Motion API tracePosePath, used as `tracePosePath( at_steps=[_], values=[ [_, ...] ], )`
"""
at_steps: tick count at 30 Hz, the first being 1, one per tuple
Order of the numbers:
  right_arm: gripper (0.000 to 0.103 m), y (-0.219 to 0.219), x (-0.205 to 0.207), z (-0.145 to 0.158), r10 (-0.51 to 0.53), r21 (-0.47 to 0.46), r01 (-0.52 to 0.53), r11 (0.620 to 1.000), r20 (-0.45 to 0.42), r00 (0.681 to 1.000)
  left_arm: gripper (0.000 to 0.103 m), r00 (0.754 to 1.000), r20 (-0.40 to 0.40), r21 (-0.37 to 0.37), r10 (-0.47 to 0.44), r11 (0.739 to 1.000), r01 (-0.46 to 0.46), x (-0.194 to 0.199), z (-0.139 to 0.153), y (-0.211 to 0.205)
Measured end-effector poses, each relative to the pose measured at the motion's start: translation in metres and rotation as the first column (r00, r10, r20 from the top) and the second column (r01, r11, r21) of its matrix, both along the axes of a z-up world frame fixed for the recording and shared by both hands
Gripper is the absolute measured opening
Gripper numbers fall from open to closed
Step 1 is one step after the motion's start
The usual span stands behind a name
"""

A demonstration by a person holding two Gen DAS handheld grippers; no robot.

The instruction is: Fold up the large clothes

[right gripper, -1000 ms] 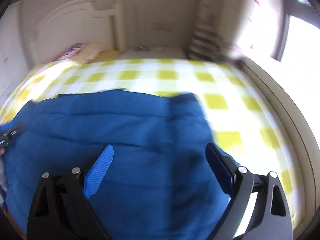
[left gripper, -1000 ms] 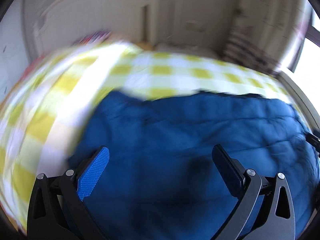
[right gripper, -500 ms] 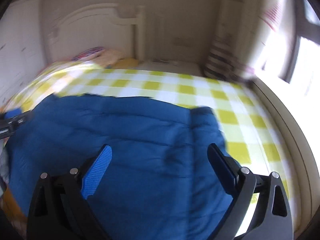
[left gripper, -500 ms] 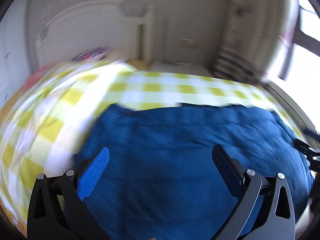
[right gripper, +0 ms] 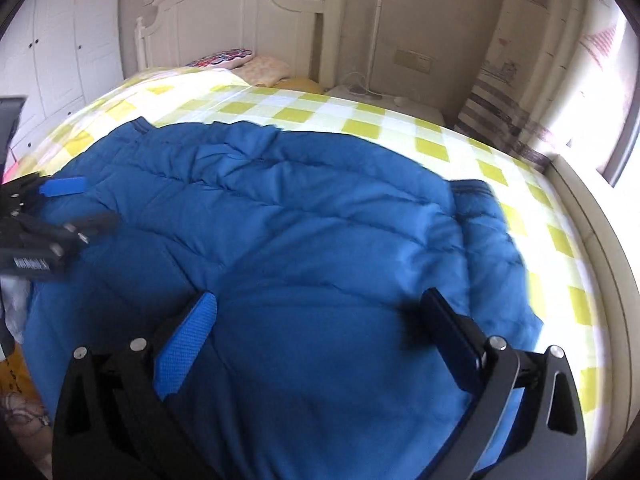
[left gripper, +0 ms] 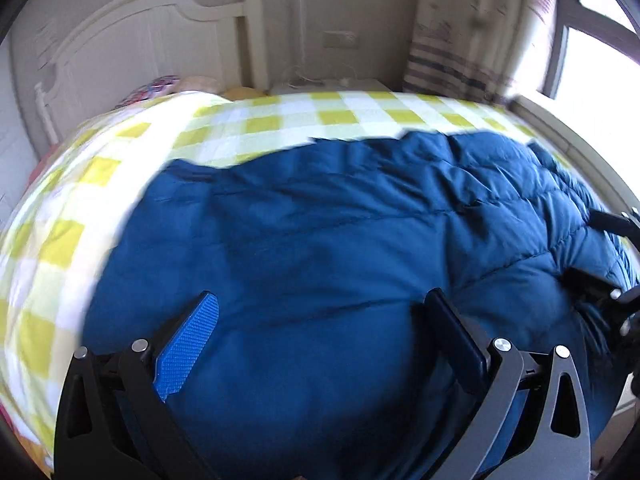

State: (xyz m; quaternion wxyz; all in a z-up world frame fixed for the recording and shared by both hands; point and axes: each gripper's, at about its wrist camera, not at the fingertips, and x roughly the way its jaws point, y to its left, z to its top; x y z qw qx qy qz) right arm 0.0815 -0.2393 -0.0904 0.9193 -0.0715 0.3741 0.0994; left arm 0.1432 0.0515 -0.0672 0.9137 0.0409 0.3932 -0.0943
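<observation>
**Big blue coat lies flat, the folding barely begun**

Here we are at the bedside, and the puffy, quilted blue down jacket (right gripper: 304,232) is spread wide across the yellow-and-white checked bedspread (right gripper: 400,128), filling the middle and lower part of both views. In the right wrist view a narrower strip of the coat (right gripper: 480,216), a sleeve or a turned-in side panel, lies along its right-hand edge, so one side may already be folded in; the blur there makes that hard to call. The rest looks rumpled and open, with no tidy halving yet, so I'd judge most of the work remains: sides in, then the length doubled over.

The left gripper (left gripper: 320,320) hangs over the lower middle of the coat with its fingers spread wide and nothing between them. The right gripper (right gripper: 320,312) is the same, parted and holding nothing, poised above the near hem. Each tool peeks into the other's picture: the right one at the right edge of the left view, the left one at the left edge of the right view, both low over the fabric.

Beyond, the white wooden headboard (right gripper: 240,8) and a patterned pillow (right gripper: 220,58) sit at the upper left, a bright window (left gripper: 592,52) at the upper right.
</observation>
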Motion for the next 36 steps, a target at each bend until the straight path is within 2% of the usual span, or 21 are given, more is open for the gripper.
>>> tracePosePath(
  at_steps=[2, 4, 6, 7, 8, 10, 12, 14, 16, 17, 18, 20, 22, 25, 27, 29, 32, 34, 35, 36],
  values=[
    [0.1, -0.026, -0.01, 0.002, -0.046, 0.035, 0.046, 0.998, 0.005, 0.999, 0.099, 0.997, 0.028, -0.038, 0.076, 0.997, -0.074, -0.01, 0.004, 0.036],
    [0.1, -0.052, -0.016, -0.003, -0.095, 0.068, 0.095, 0.993, -0.003, 0.995, 0.099, 0.99, 0.019, -0.076, 0.138, 0.988, -0.137, -0.01, -0.001, 0.069],
    [0.1, -0.08, -0.022, -0.014, -0.118, 0.178, 0.12, 0.977, -0.023, 0.993, 0.099, 0.988, 0.001, -0.102, 0.155, 0.983, -0.154, -0.012, -0.007, 0.085],
    [0.1, -0.083, -0.023, -0.016, -0.123, 0.198, 0.125, 0.972, -0.023, 0.992, 0.099, 0.988, 0.005, -0.102, 0.155, 0.983, -0.154, -0.014, -0.008, 0.088],
    [0.1, -0.083, -0.024, -0.016, -0.127, 0.191, 0.129, 0.973, -0.022, 0.992, 0.099, 0.987, 0.012, -0.082, 0.161, 0.984, -0.16, -0.016, -0.009, 0.087],
    [0.099, -0.069, -0.029, -0.007, -0.163, 0.087, 0.162, 0.983, 0.009, 0.987, 0.099, 0.981, 0.035, -0.015, 0.192, 0.981, -0.192, -0.023, -0.004, 0.078],
    [0.098, -0.051, -0.043, 0.005, -0.129, 0.067, 0.125, 0.99, 0.058, 0.99, 0.098, 0.984, 0.057, -0.037, 0.166, 0.986, -0.164, -0.036, 0.004, 0.067],
    [0.098, -0.025, -0.065, 0.014, -0.024, 0.091, 0.013, 0.996, 0.113, 0.993, 0.098, 0.993, 0.08, -0.091, 0.085, 0.993, -0.078, -0.06, 0.012, 0.047],
    [0.099, -0.002, -0.079, 0.01, 0.047, 0.065, -0.056, 0.996, 0.124, 0.991, 0.098, 0.995, 0.098, -0.055, -0.012, 0.998, 0.017, -0.074, 0.01, 0.019],
    [0.099, 0.009, -0.082, 0.003, 0.082, 0.049, -0.088, 0.995, 0.107, 0.991, 0.099, 0.994, 0.083, -0.007, -0.073, 0.997, 0.074, -0.078, 0.001, 0.001],
    [0.1, 0.022, -0.085, -0.013, 0.112, 0.022, -0.114, 0.993, 0.078, 0.991, 0.099, 0.992, 0.097, 0.075, -0.076, 0.995, 0.069, -0.08, -0.011, -0.015],
    [0.101, 0.029, -0.092, -0.031, 0.096, -0.029, -0.093, 0.995, 0.158, 0.983, 0.099, 0.982, 0.179, 0.134, -0.063, 0.99, 0.039, -0.088, -0.021, -0.026],
    [0.101, 0.022, -0.089, -0.034, 0.11, 0.0, -0.112, 0.994, 0.148, 0.983, 0.099, 0.985, 0.158, 0.122, -0.066, 0.991, 0.047, -0.086, -0.023, -0.024],
    [0.101, 0.017, -0.086, -0.028, 0.126, -0.026, -0.124, 0.992, 0.112, 0.986, 0.099, 0.989, 0.121, 0.108, -0.084, 0.992, 0.071, -0.085, -0.019, -0.017],
    [0.1, 0.011, -0.087, -0.021, 0.113, -0.01, -0.113, 0.994, 0.098, 0.989, 0.099, 0.991, 0.106, 0.095, -0.084, 0.993, 0.074, -0.086, -0.015, -0.011],
    [0.1, 0.004, -0.098, -0.014, 0.083, -0.005, -0.083, 0.997, 0.12, 0.989, 0.099, 0.992, 0.117, 0.071, -0.042, 0.997, 0.034, -0.09, -0.008, 0.003],
    [0.1, -0.015, -0.119, -0.011, 0.018, 0.006, -0.019, 1.0, 0.17, 0.985, 0.099, 0.98, 0.173, 0.029, 0.096, 0.994, -0.102, -0.095, 0.0, 0.043],
    [0.1, -0.036, -0.118, -0.021, -0.018, 0.062, 0.009, 0.998, 0.154, 0.988, 0.099, 0.978, 0.13, 0.012, 0.166, 0.985, -0.169, -0.086, -0.008, 0.064],
    [0.1, -0.05, -0.121, -0.027, -0.029, 0.117, 0.012, 0.993, 0.144, 0.989, 0.099, 0.981, 0.098, 0.001, 0.167, 0.986, -0.168, -0.081, -0.015, 0.071],
    [0.1, -0.058, -0.123, -0.027, -0.043, 0.142, 0.023, 0.99, 0.143, 0.989, 0.099, 0.984, 0.099, -0.014, 0.152, 0.988, -0.151, -0.082, -0.018, 0.075]
  ],
)
